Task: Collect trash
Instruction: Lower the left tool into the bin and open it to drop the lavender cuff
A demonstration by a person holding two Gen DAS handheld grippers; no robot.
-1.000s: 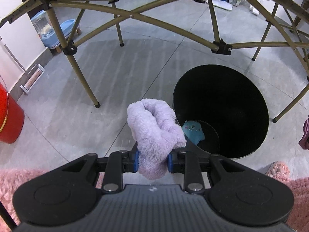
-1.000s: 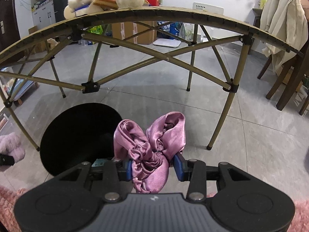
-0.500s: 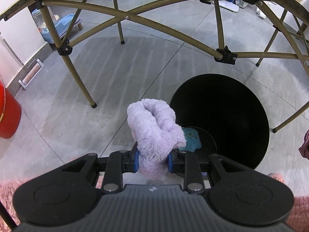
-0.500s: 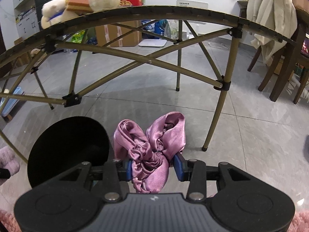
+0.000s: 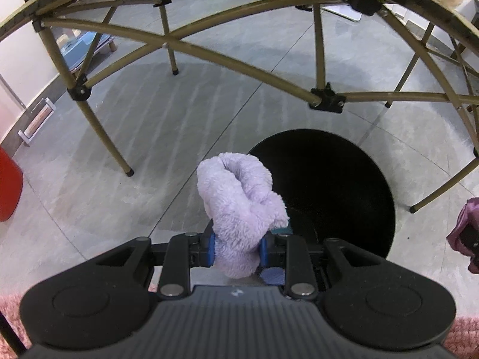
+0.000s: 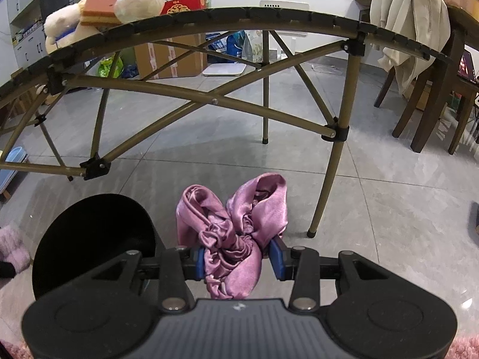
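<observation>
My left gripper is shut on a fluffy lilac cloth, held above the floor just left of a round black bin. A teal item inside the bin is mostly hidden behind the cloth. My right gripper is shut on a crumpled pink satin cloth, held to the right of the same black bin. The pink cloth also shows at the right edge of the left wrist view, and the lilac cloth shows at the left edge of the right wrist view.
A folding table's tan legs and cross braces arch over the bin, with one foot close to the pink cloth. A red container stands at the left. Wooden chairs stand at the right. Pink rug lies below.
Both grippers have drawn back and risen slightly with their cloths. The bin has slid lower-left in the right view, and the teal item is now almost hidden behind the lilac cloth.
</observation>
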